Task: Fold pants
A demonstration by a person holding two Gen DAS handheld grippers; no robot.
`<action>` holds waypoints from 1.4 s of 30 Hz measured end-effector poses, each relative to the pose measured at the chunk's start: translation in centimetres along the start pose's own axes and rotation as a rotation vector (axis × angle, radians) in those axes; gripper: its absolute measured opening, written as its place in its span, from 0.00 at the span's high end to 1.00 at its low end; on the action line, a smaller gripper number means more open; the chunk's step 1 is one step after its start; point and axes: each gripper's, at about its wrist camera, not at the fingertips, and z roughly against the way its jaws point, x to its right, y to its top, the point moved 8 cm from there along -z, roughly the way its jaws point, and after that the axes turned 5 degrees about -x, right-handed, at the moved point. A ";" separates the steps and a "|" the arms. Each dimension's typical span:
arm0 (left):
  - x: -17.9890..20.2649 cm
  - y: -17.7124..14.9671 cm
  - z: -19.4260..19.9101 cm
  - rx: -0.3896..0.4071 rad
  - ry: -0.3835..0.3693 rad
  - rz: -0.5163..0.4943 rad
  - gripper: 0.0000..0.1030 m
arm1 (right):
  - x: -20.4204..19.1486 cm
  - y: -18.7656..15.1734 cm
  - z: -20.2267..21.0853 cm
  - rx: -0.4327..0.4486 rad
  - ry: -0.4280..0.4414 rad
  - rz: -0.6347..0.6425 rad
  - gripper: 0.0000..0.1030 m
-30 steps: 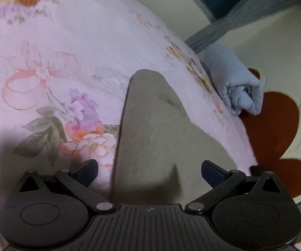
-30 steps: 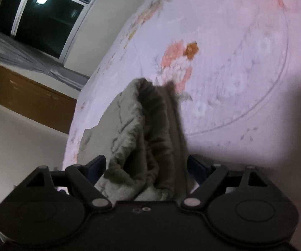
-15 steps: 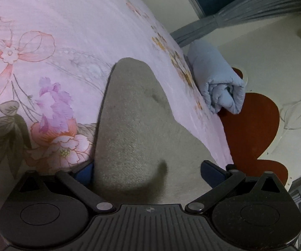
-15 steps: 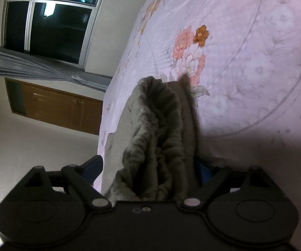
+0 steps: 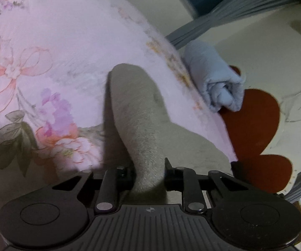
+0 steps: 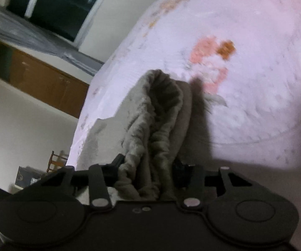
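both grippers, left (image 5: 148, 168) and right (image 6: 148, 167), have just closed on fuzzy grey-beige fleece pants (image 5: 135, 113) at lower centre, ready to lift for folding.

Fuzzy matt pants (image 5: 142, 129) (fleece-like cloth)

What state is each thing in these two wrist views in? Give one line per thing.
Left gripper: jaws just closed, pinching the pants.
Right gripper: jaws just closed, clamped on the gathered waistband.
Grey pants: bunched, lying on the bed.
Blue cloth: rolled up at the bed's edge.
Floral bedsheet: spread flat.
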 end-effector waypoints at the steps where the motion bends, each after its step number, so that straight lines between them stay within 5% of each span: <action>1: 0.7 0.2 0.4 0.011 -0.010 -0.015 0.79 | -0.9 0.2 0.2 0.002 -0.004 0.025 0.65; 12: 4.9 7.3 4.4 0.138 -0.048 -0.107 0.79 | -8.2 6.3 -1.4 0.030 0.061 0.199 0.66; 18: 2.2 13.0 4.0 0.199 -0.013 -0.078 0.79 | -9.1 11.2 -6.4 0.011 0.106 0.240 0.66; 27: -6.8 16.5 -2.1 0.164 0.118 0.010 0.78 | -3.8 15.0 -17.1 -0.098 0.069 0.236 0.66; 29: -8.9 15.8 -3.6 0.143 0.090 0.044 0.74 | -0.1 14.5 -19.2 -0.133 0.007 0.165 0.65; 33: -9.7 15.8 -3.9 0.156 0.034 0.070 0.70 | 1.4 13.7 -18.8 -0.097 0.077 0.136 0.66; 36: -8.9 16.0 -3.0 0.152 0.081 0.063 0.58 | 0.8 13.9 -18.0 -0.100 0.062 0.124 0.59; 38: -8.3 15.9 -1.4 0.189 0.166 0.034 0.27 | 0.6 14.7 -16.4 -0.051 0.007 0.141 0.34; 40: -6.9 16.0 1.3 0.255 0.258 -0.020 0.04 | 0.6 15.1 -13.4 0.019 -0.060 0.127 0.22; 42: -5.5 15.2 4.4 0.312 0.327 -0.086 0.02 | -0.2 15.0 -10.5 0.066 -0.092 0.164 0.22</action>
